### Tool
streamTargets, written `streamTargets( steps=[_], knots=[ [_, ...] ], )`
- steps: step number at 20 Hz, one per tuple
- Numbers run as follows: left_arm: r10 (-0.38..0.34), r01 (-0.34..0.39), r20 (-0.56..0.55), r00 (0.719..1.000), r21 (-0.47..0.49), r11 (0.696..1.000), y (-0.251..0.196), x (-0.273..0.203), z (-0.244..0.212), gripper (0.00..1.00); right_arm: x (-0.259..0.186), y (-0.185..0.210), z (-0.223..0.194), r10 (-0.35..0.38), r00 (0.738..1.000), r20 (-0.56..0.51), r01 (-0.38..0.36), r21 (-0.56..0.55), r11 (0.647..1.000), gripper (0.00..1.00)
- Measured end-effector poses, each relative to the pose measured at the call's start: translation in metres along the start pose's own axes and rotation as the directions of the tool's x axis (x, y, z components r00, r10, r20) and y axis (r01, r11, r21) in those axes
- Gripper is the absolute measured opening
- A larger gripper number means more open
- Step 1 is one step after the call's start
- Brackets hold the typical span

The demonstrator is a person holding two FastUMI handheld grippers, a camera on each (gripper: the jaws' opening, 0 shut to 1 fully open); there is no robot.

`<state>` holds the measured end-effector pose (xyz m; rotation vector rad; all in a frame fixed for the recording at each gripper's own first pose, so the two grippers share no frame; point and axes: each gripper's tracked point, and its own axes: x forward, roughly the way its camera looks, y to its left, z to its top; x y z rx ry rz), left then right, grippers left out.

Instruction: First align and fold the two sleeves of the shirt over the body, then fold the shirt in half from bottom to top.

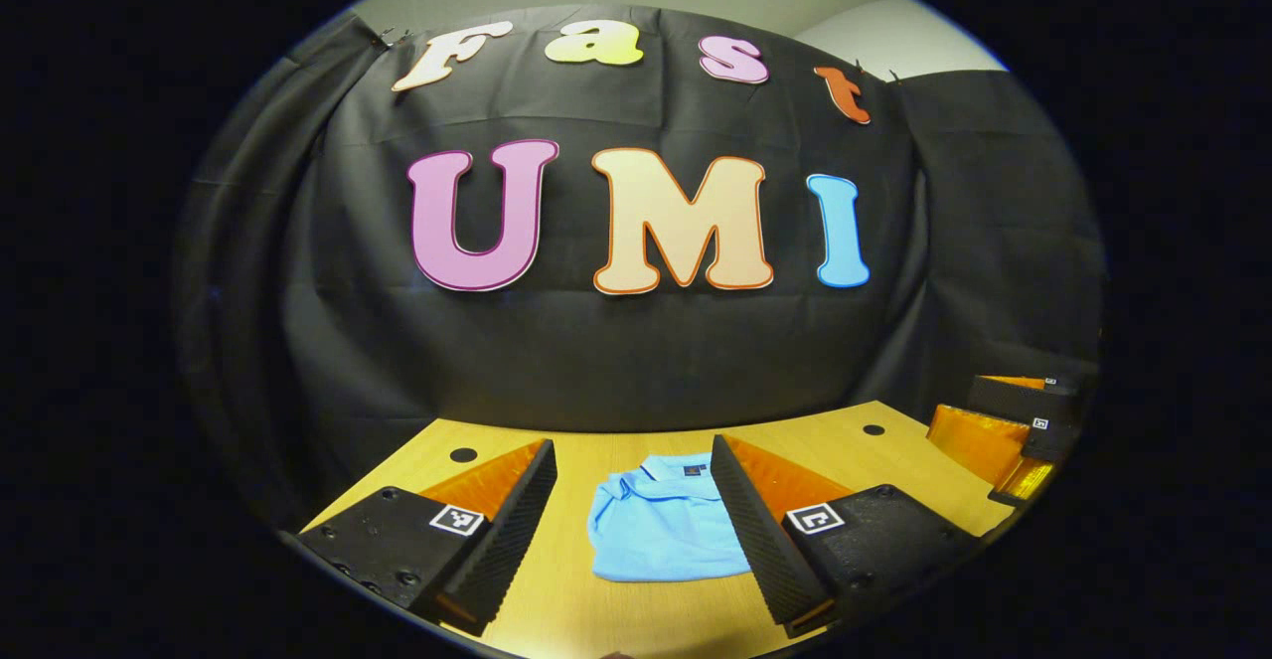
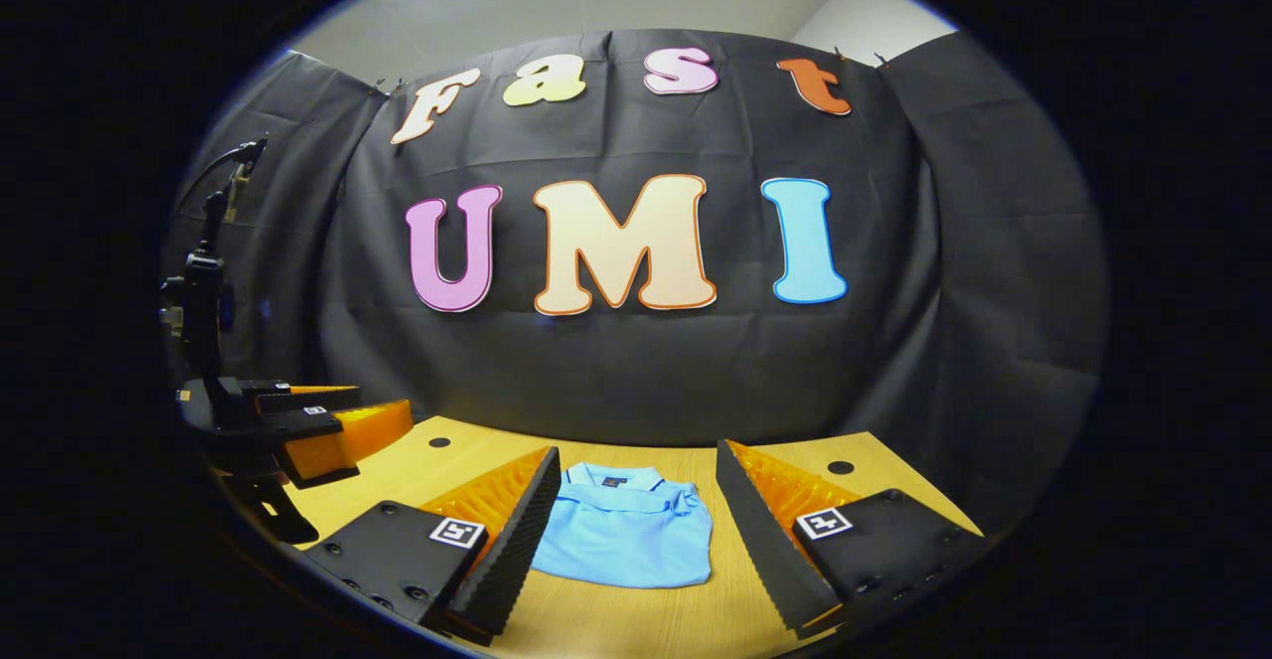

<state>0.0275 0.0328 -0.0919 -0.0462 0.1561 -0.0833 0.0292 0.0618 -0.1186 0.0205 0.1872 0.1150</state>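
the shirt (image 1: 664, 530), light blue, lies folded into a compact rectangle on the wooden surface (image 1: 894, 450), collar at the far edge, sleeves tucked over the body. in the left gripper view it sits ahead of and between the jaws of the left gripper (image 1: 636, 530), its right edge hidden behind the right jaw. in the right gripper view the shirt (image 2: 624, 530) sits ahead of and between the jaws of the right gripper (image 2: 636, 540), closer to the left jaw. both pairs of jaws stand spread wide, released, grasping nothing, clear of the cloth. the right gripper (image 1: 1024, 430) also appears off beyond the left gripper's right jaw; the left gripper (image 2: 298, 430) appears off beyond the right gripper's left jaw, above the surface (image 2: 636, 619). two dark round holes mark the surface near its far corners.
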Motion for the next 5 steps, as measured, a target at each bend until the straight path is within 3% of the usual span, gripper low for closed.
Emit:
streamTargets(
  steps=[3,5],
  knots=[
    [0.002,-0.002,0.008,1.0,-0.02,1.0,-0.004,-0.02,0.01,0.94,-0.02,-0.004,0.02,-0.017,0.999,0.031,0.016,0.027,1.0,0.94],
    [0.002,-0.001,0.035,0.999,-0.014,1.0,-0.005,-0.029,0.022,0.94,-0.032,-0.008,0.031,-0.027,0.998,0.056,0.026,0.014,1.0,0.97]
  ],
)
